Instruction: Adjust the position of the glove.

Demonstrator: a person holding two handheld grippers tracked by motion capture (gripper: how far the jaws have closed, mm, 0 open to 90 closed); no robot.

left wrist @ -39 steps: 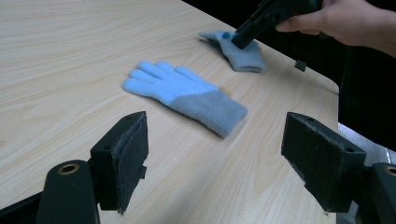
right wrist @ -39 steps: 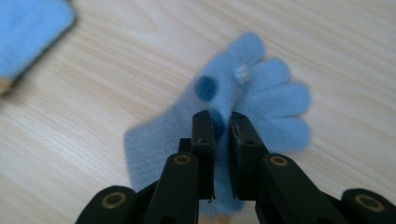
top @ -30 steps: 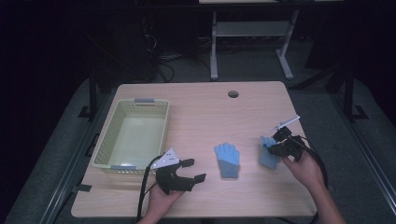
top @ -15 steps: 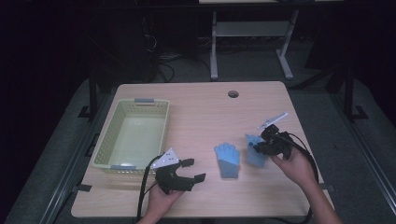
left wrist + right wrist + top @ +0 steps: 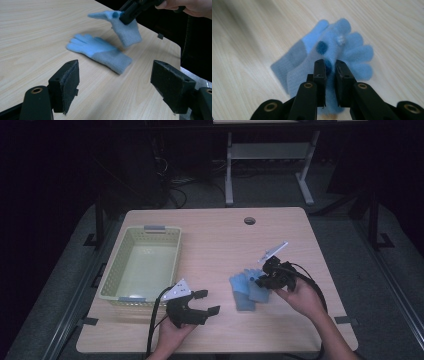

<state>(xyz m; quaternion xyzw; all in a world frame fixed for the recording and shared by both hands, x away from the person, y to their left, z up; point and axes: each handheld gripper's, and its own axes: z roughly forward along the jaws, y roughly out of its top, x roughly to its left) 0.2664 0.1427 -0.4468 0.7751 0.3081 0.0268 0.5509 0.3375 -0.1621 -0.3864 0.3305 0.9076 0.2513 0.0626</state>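
One glove point(image 5: 126, 31) is pinched in the right tongs point(image 5: 330, 67) just above its mate point(image 5: 100, 53) on the surface point(image 5: 210, 240); pairing seems intended. Left tongs point(image 5: 115, 82) are held released. Lowering squarely is called for.

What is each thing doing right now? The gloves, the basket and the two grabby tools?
Held glove: pinched, lifted off the table.
Other glove: lying flat on the table.
Basket: empty, upright.
Left gripper: open, holding nothing.
Right gripper: shut on the held glove.
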